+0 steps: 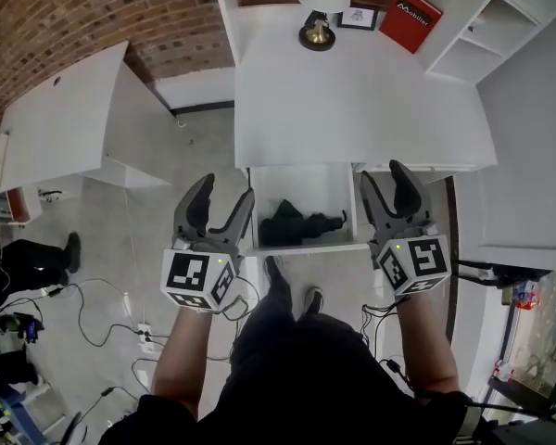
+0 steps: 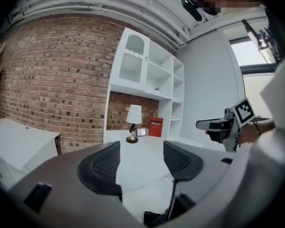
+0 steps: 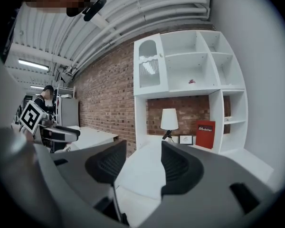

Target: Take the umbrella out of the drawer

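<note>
Both claws poised wide at the open drawer, umbrella not yet touched.

Nearest: left claw (image 1: 226, 191) and right claw (image 1: 383, 172), jaws spread wide, nothing between them, flanking the open white drawer (image 1: 306, 247). Inside lies the black folded umbrella (image 1: 296, 225), crosswise, handle end seemingly rightward. Best, I judge: one claw dips in, pinches the bundle mid-length, lifts straight up clear of the drawer walls and the white desk (image 1: 352, 100) edge beyond.

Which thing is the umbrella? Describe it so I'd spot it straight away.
Start at the white desk against the brick wall. Its drawer stands pulled open, and inside lies the umbrella: a folded black bundle, the only dark thing in that white drawer.
</note>
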